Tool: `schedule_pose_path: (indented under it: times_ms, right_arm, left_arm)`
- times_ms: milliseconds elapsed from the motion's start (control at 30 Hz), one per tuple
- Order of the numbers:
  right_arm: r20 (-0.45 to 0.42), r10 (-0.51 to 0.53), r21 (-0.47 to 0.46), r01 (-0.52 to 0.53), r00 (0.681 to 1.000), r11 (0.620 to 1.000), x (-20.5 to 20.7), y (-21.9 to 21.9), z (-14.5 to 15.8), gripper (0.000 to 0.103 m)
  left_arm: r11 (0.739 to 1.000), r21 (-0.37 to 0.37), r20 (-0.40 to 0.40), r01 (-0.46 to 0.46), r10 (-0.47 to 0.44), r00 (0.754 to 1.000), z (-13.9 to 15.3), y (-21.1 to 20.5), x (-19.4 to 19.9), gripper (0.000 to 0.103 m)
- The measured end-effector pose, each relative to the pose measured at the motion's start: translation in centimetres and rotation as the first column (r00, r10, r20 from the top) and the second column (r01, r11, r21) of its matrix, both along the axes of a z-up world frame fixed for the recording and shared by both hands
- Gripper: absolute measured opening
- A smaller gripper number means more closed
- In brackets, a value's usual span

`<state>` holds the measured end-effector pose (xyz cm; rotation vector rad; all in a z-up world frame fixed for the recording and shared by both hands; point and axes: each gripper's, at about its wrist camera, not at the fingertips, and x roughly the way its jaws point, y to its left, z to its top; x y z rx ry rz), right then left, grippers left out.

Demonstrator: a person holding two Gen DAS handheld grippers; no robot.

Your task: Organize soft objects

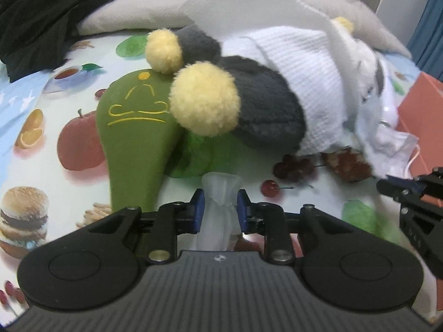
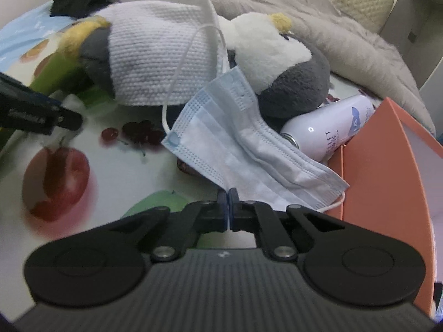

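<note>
Right wrist view: blue face mask point(image 2: 249, 149) pinched at its near edge by the clenched right gripper point(image 2: 229, 193).
Left gripper point(image 1: 220, 207) clamps a translucent soft piece point(image 1: 220, 210); open fruit-print cloth point(image 2: 133, 177) lies leftward, orange box point(image 2: 387, 166) crowds the right.

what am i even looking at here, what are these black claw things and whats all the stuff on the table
The black claws are two-finger tools that a person holds, one in each hand. Each carries a wide-angle camera looking along its fingers, so there is one picture per hand.

The left hand-held gripper is closed on a scrunched translucent whitish piece; what it is I cannot tell. The right hand-held gripper is pinched shut at the edge of a pale blue pleated face mask.

Both are over a fruit-printed tablecloth. On it lie a grey plush toy with fuzzy yellow feet, partly under a white waffle-knit cloth, a green felt piece with yellow stitching, a white spray can and an orange box.
</note>
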<state>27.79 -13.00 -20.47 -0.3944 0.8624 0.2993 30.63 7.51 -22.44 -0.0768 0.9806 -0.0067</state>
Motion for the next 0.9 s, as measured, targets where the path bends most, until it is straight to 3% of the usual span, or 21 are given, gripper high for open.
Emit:
schedule_pose_path:
  times_ms: [233,400,700,900]
  right_arm:
    - [0.079,-0.022,-0.019,0.024,0.997,1.0,-4.9,-0.8,1.3,0.004]
    - [0.1,-0.05,0.016,0.049,0.994,0.999,-8.3,-1.8,2.4,0.004]
    - [0.062,-0.003,0.104,-0.003,0.998,0.995,-14.6,-2.5,2.5,0.004]
    - [0.014,0.024,0.229,-0.027,1.0,0.973,-16.7,-3.7,2.6,0.006]
  left_arm:
    - [0.998,-0.061,0.052,0.003,0.0,0.999,0.7,-1.9,-4.3,0.029]
    - [0.998,-0.052,0.075,0.035,-0.031,0.997,1.7,-3.5,-7.4,0.029]
    - [1.0,-0.014,0.081,0.003,-0.002,0.997,4.0,-5.6,-13.1,0.029]
    - [0.999,-0.019,0.053,-0.049,0.05,0.997,4.4,-6.0,-15.5,0.029]
